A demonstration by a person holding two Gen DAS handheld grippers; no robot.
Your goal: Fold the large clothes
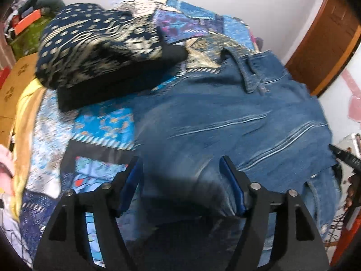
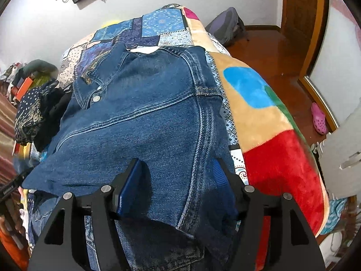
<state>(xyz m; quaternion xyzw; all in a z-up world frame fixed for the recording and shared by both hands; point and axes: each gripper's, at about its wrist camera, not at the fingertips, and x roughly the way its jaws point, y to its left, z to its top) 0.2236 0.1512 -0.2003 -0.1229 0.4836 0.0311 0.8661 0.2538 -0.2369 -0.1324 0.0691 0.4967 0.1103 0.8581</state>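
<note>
Denim jacket (image 2: pixel 140 117) lies partly folded on bed (image 2: pixel 270 122), more folds likely left; left gripper (image 1: pixel 180 171) and right gripper (image 2: pixel 178 171) both open-jawed above it, beside folded patterned garment (image 1: pixel 97 52).

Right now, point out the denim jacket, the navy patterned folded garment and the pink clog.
denim jacket (image 2: pixel 144 122): right wrist view, back panel below the collar.
navy patterned folded garment (image 1: pixel 94 45): left wrist view, top face.
pink clog (image 2: pixel 319 119): right wrist view, perforated upper.

Open left tool (image 1: pixel 179 164) above denim jacket (image 1: pixel 237 117)
</note>
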